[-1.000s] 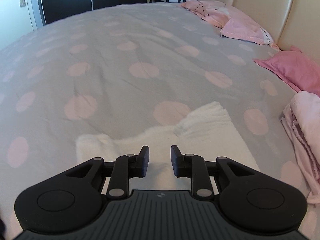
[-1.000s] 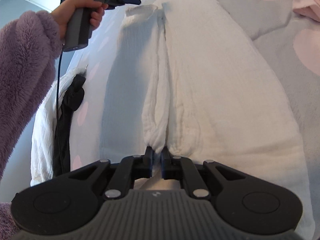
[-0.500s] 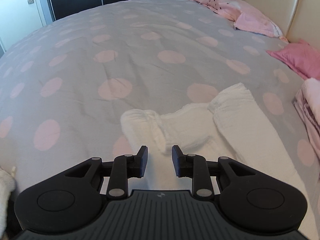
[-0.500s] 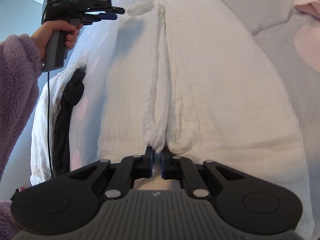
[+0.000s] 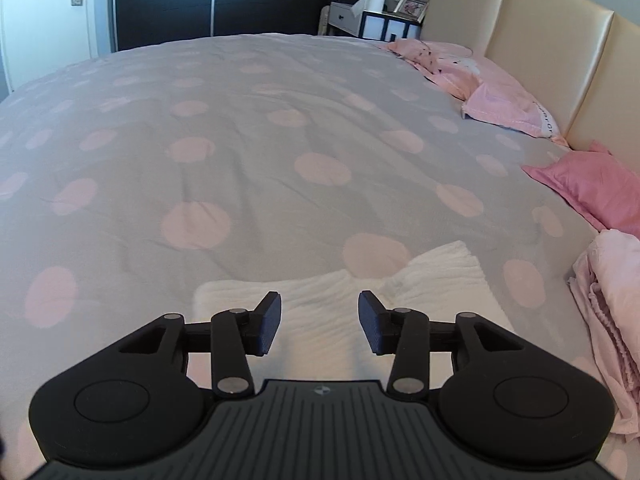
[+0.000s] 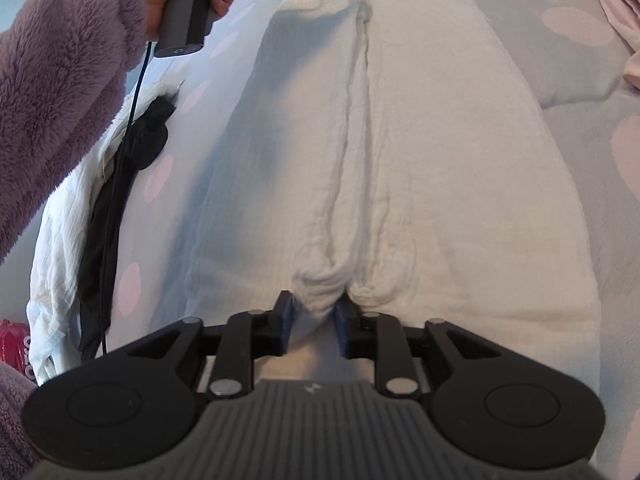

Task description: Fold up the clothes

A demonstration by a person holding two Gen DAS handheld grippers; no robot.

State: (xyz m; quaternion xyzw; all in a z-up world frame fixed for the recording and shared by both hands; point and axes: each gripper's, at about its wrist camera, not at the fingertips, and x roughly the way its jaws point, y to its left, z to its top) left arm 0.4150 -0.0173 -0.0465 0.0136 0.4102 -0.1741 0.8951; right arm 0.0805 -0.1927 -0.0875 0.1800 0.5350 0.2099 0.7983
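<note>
White garment [image 6: 420, 152] lies flat on the bed [image 5: 240, 140]: soft, light, limp. Your right tongs [image 6: 312, 320] are opening around a bunched fold; left tongs [image 5: 318, 320] are opening, empty. Grip hems, not mid-cloth.

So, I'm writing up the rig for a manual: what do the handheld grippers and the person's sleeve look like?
Each gripper, left and right, has matte black linkage arms with silver pivot pins, two round black discs, a grey ribbed centre plate with a small emblem, and dark blue ridged finger pads. The left one has a grey pistol-grip handle trailing a thin black cable. The sleeve is fluffy purple fleece.
</note>
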